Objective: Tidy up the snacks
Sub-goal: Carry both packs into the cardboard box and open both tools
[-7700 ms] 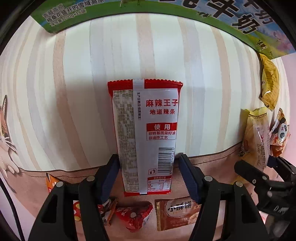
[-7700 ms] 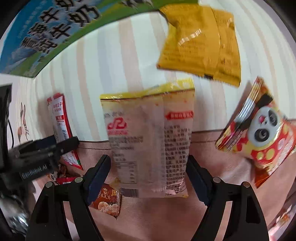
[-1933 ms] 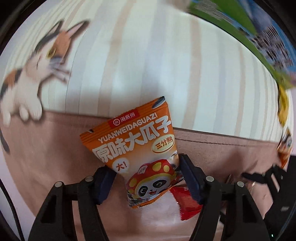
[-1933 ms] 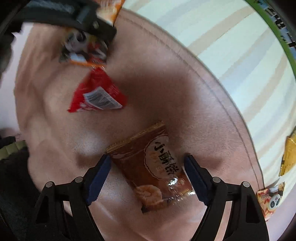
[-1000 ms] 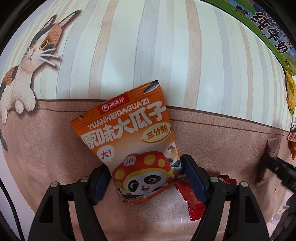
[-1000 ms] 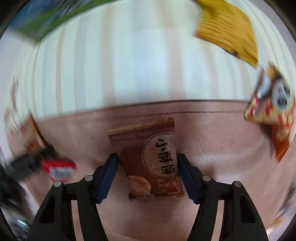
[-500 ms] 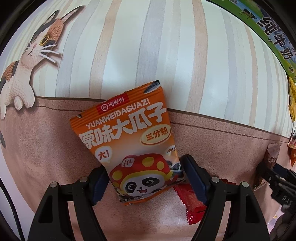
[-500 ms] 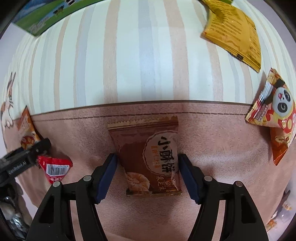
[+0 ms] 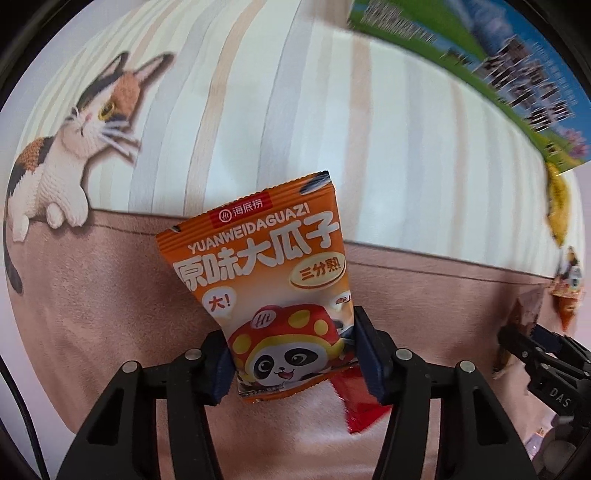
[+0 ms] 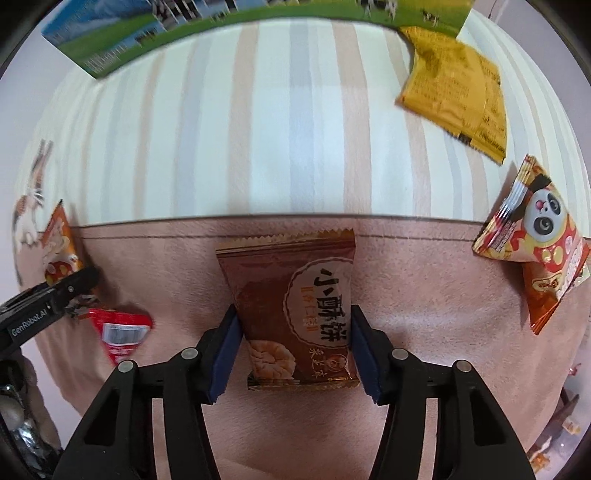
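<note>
My left gripper (image 9: 291, 350) is shut on an orange panda sunflower-seed packet (image 9: 266, 273) and holds it above the brown cloth. My right gripper (image 10: 295, 339) is shut on a brown biscuit packet (image 10: 295, 306), also lifted. A red triangular packet (image 10: 118, 328) lies on the cloth; in the left wrist view it (image 9: 354, 402) peeks out under the orange packet. The left gripper and its orange packet (image 10: 59, 251) show at the left of the right wrist view. The right gripper with the brown packet (image 9: 524, 314) shows at the right of the left wrist view.
A yellow packet (image 10: 454, 92) and two panda snack packets (image 10: 539, 232) lie on the striped cloth at the right. A green and blue milk carton (image 10: 184, 33) stands at the back. A cat picture (image 9: 74, 144) is printed on the cloth at the left.
Both grippers have closed tighter on their packets and lifted them. The view of both has swung, bringing the milk carton closer into sight.
</note>
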A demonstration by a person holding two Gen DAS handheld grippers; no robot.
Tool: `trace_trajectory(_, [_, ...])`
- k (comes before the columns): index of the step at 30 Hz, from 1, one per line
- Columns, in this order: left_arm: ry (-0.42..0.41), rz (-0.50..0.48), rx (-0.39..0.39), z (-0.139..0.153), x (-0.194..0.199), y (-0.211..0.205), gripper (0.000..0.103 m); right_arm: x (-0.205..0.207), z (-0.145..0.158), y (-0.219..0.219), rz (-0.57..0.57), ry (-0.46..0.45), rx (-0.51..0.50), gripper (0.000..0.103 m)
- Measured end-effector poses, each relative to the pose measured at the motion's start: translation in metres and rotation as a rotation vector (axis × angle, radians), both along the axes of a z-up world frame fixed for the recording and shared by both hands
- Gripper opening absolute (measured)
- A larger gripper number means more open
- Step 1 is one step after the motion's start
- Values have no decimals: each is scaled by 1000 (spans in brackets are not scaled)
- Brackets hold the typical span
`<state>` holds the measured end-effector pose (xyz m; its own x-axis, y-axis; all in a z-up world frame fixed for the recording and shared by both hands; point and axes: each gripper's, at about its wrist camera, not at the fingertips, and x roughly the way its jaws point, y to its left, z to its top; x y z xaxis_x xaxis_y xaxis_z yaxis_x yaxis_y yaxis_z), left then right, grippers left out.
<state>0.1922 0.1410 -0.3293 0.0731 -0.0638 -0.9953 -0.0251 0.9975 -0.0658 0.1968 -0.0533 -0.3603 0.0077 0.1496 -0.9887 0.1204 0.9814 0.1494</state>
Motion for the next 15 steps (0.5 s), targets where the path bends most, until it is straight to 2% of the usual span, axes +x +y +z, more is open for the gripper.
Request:
trace_trajectory(5, [-67,8,-110,55,13,3,53,4,47,-1,-5,-78,89,59])
trace_trajectory(9, [-175,-31,-181,119,37,-4,53,18,102,-5,-14,-172,161,59])
trace_trajectory(13, [-263,-111,-208,174,75,-19,53,45,158,-18,-27,-280,208,59])
trace_trajectory(15, [-305,-149,-195,197,98,-30,53,62,182,-31,-42,-335,223,59])
